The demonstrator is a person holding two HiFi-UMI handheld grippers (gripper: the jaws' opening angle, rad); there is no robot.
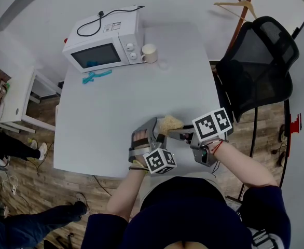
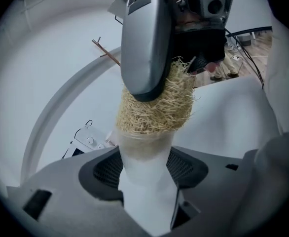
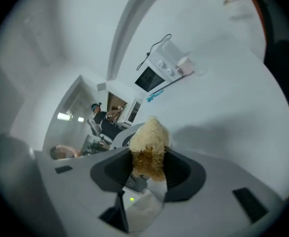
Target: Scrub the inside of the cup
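Left gripper [image 2: 147,174] on frosted cup [image 2: 144,149], loofah [image 2: 157,110] inside

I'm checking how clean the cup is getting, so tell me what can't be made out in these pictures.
Inside of the cup: left gripper view, plugged by the loofah scrubber.
Cup's body: head view, hidden between left gripper and right gripper.
Scrubber's top: left gripper view, covered by the right gripper.
The teal item by the microwave: head view, too small to identify.

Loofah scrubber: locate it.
Head view, near the table's front edge: the loofah scrubber sits in the right gripper, pressed into the mouth of the cup in the left gripper.
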